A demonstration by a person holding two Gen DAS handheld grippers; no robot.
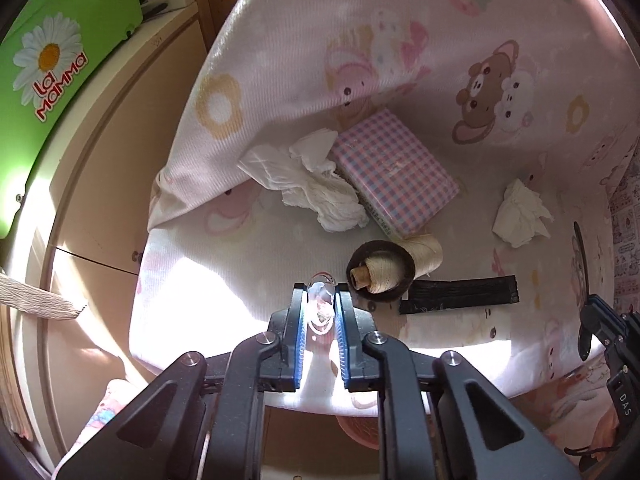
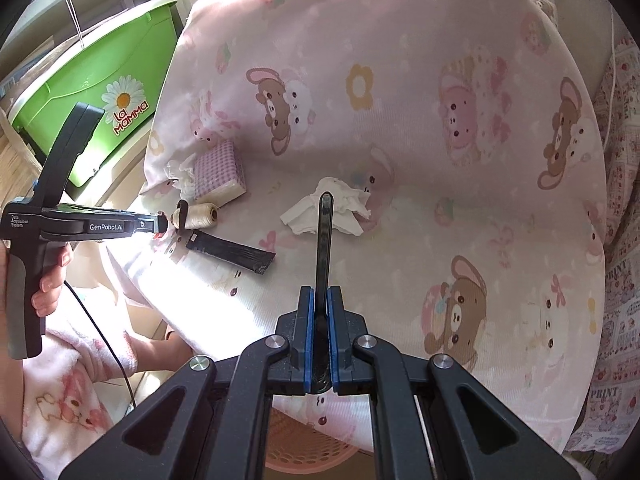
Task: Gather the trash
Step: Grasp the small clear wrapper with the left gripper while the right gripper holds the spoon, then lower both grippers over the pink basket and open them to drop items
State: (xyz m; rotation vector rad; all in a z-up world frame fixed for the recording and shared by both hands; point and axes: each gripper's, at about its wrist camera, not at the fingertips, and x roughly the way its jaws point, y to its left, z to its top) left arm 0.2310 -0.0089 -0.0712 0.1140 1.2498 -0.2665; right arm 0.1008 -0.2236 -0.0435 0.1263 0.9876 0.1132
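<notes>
My left gripper points down at the front of a seat covered in pink bear-print cloth. It is shut on a small clear plastic piece, and its blue pads touch both sides of the piece. My right gripper is shut on a long black strip that sticks out forward over a crumpled tissue. A bigger wad of tissue lies by a pink checked packet. Another tissue lies at the right. A flat black wrapper lies beside my left fingertips.
Two cream thread spools and a dark ring sit just beyond the clear piece. A green lidded box stands to the left on the wooden floor. A pink basket shows under the seat's front edge. A hand holds the left gripper's handle.
</notes>
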